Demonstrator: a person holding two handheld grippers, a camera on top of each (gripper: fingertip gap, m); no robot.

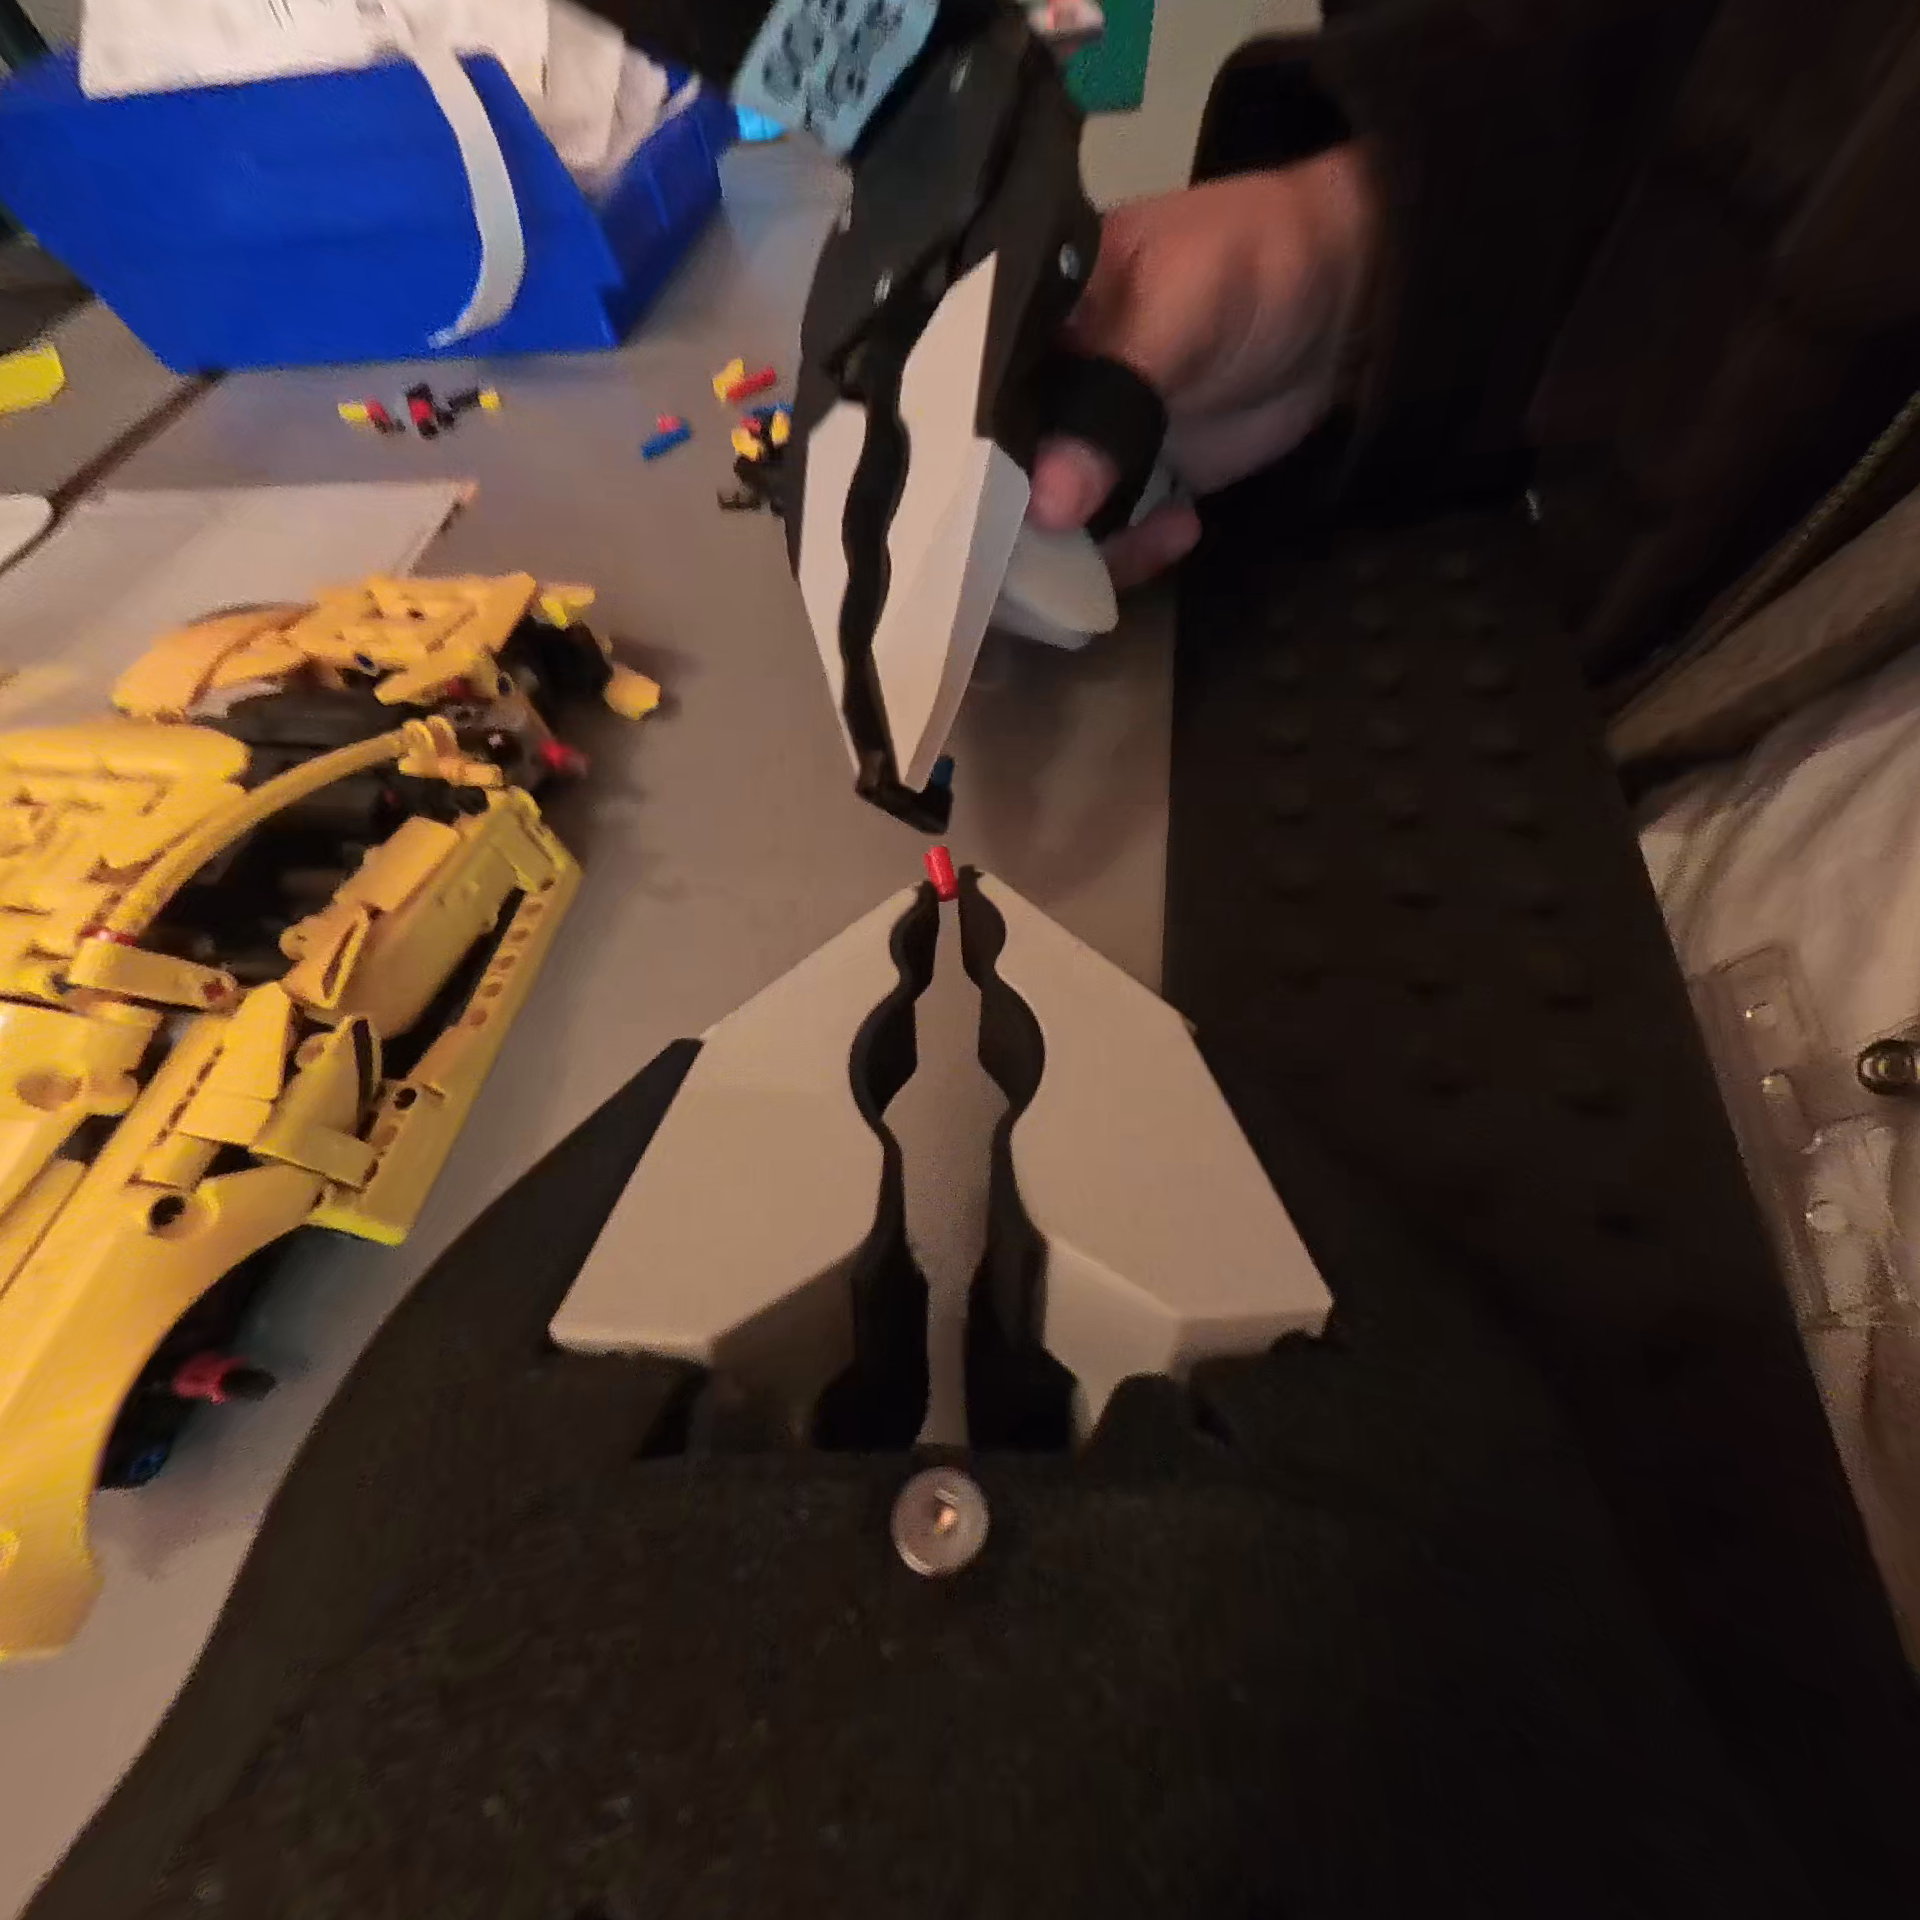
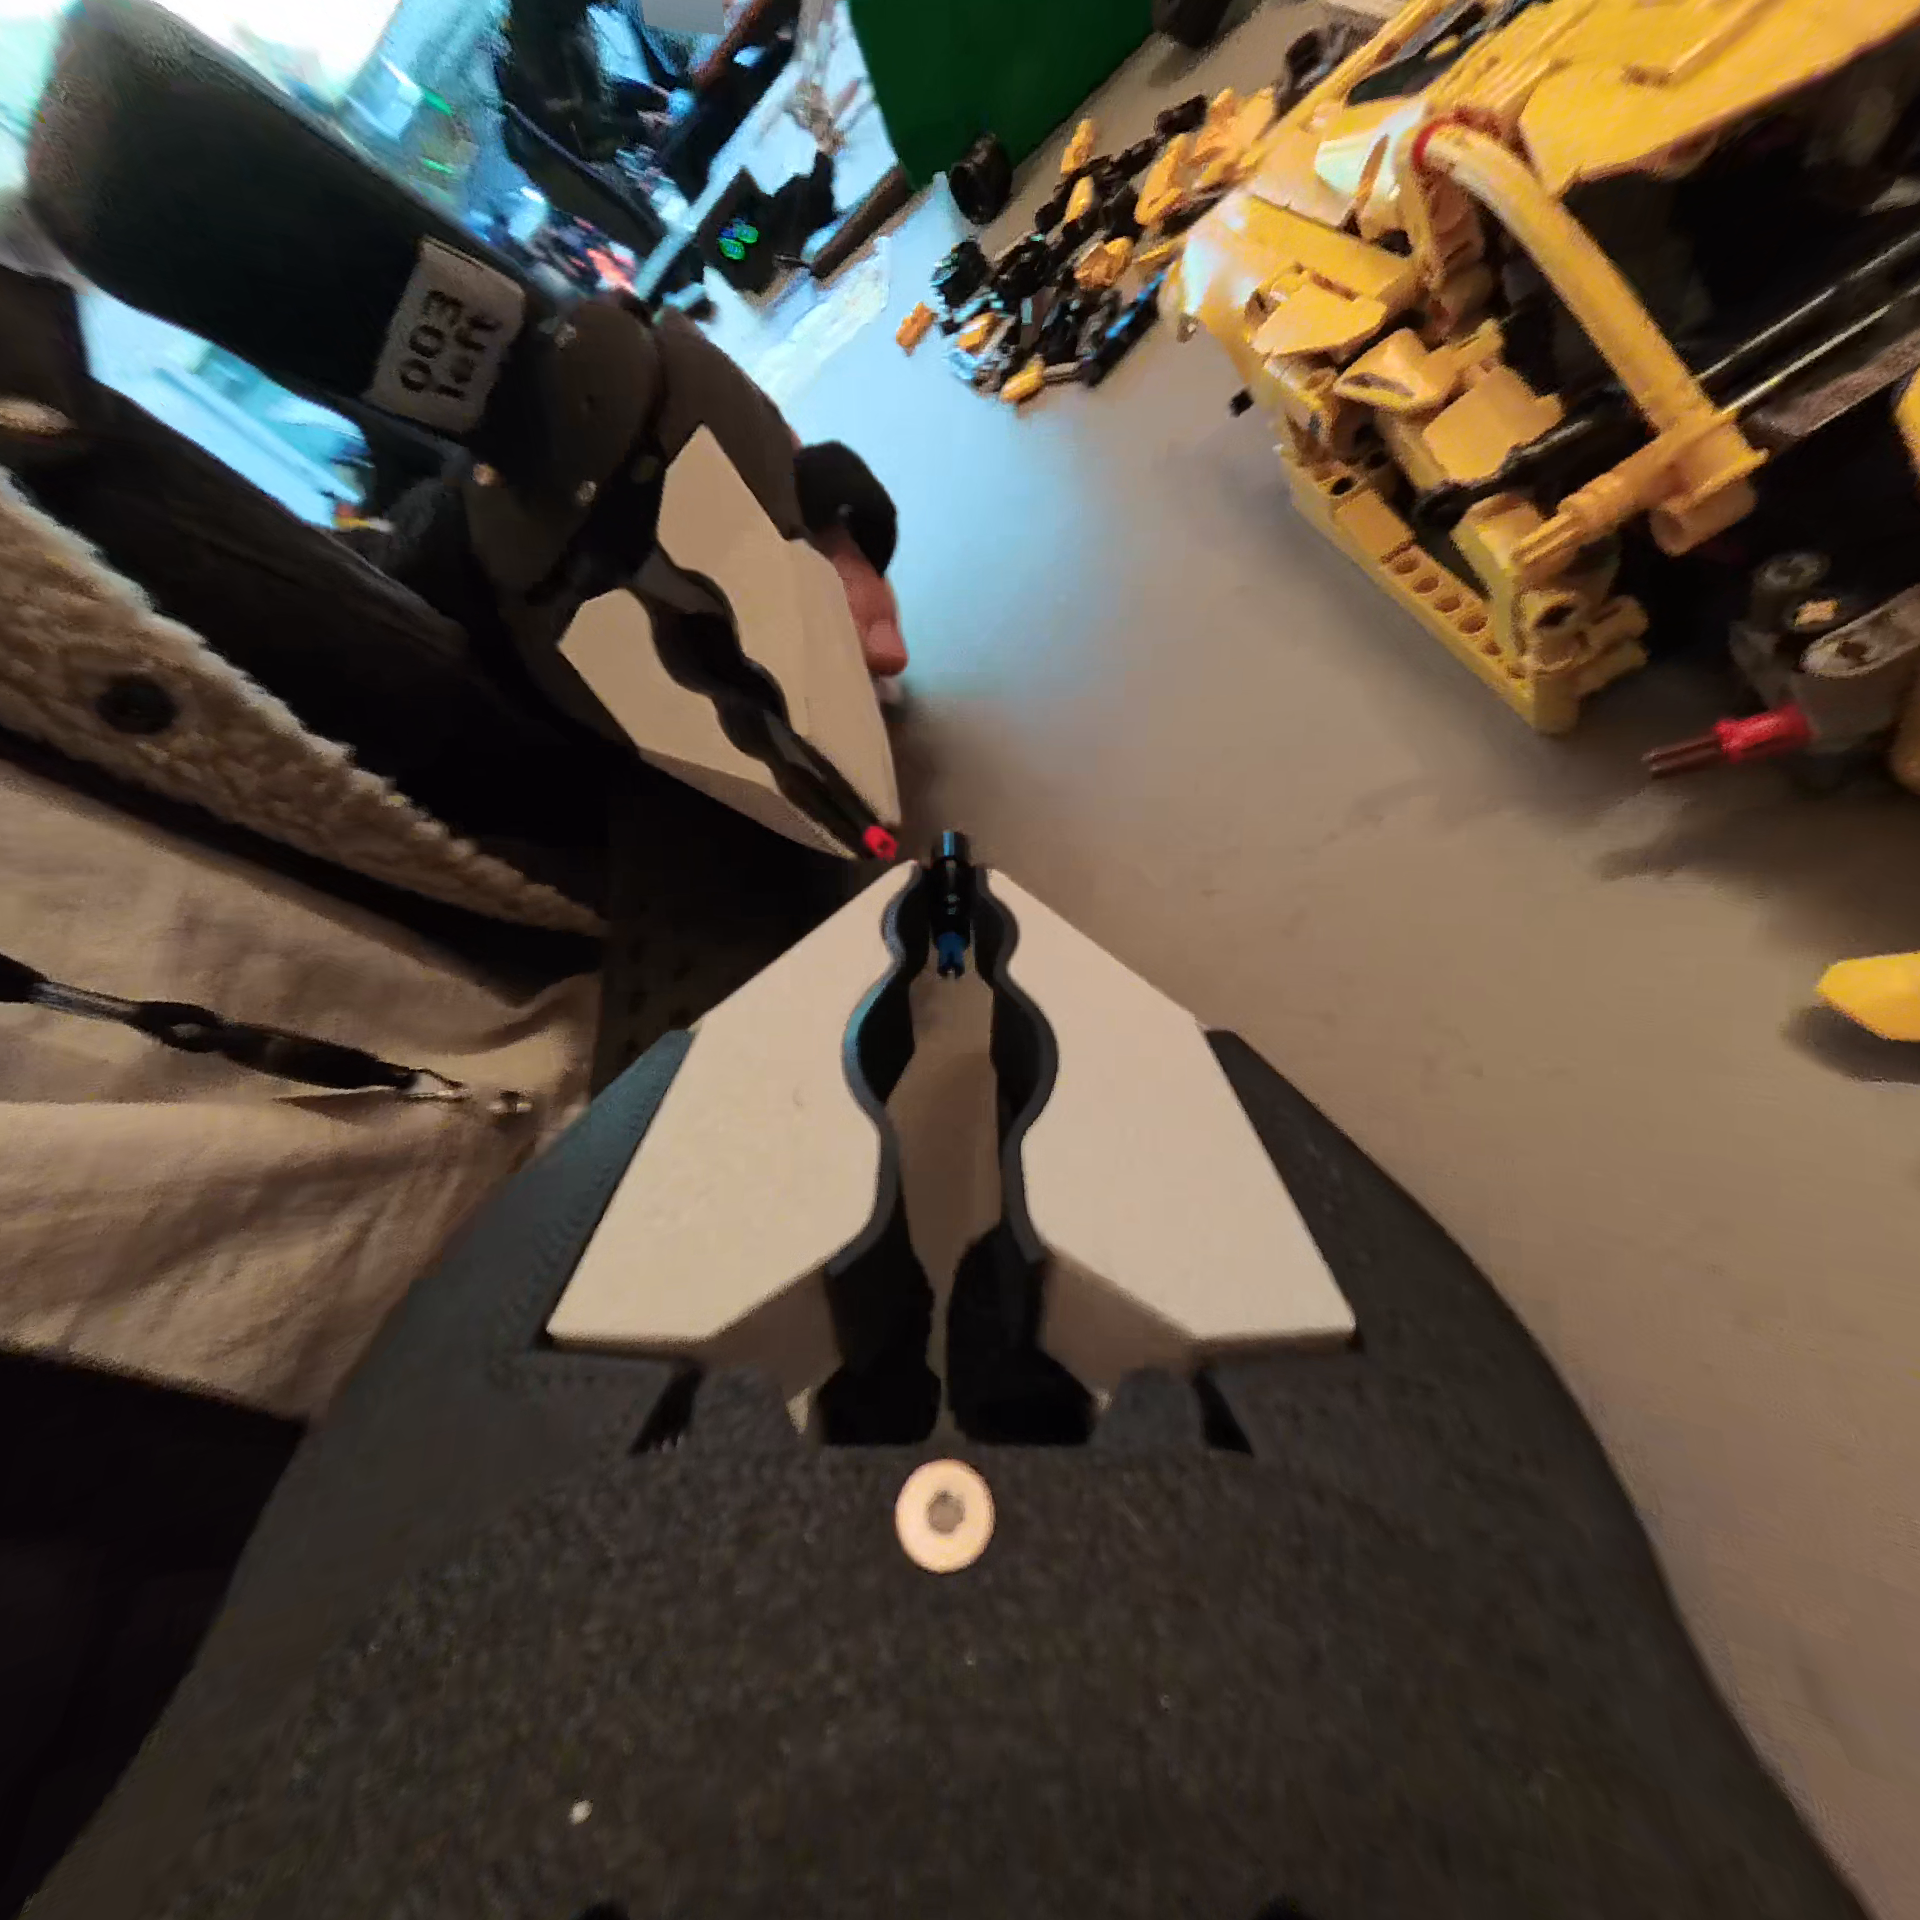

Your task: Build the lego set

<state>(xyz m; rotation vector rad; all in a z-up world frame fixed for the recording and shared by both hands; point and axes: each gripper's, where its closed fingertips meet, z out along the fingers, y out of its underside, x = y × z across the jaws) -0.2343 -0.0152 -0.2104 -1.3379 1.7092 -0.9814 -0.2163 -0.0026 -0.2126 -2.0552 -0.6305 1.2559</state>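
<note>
Facing tip to tip: left tool's red pin (pinched), right tool's black piece.

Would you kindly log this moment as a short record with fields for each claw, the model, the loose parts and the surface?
left claw: shut on a small red pin
right claw: shut on a small black piece with a blue pin
relation: the two claw tips face each other closely above the table edge, pieces not yet joined
yellow model: partly built, lying on the table
loose parts: scattered near the blue bin
surface: grey table
</note>
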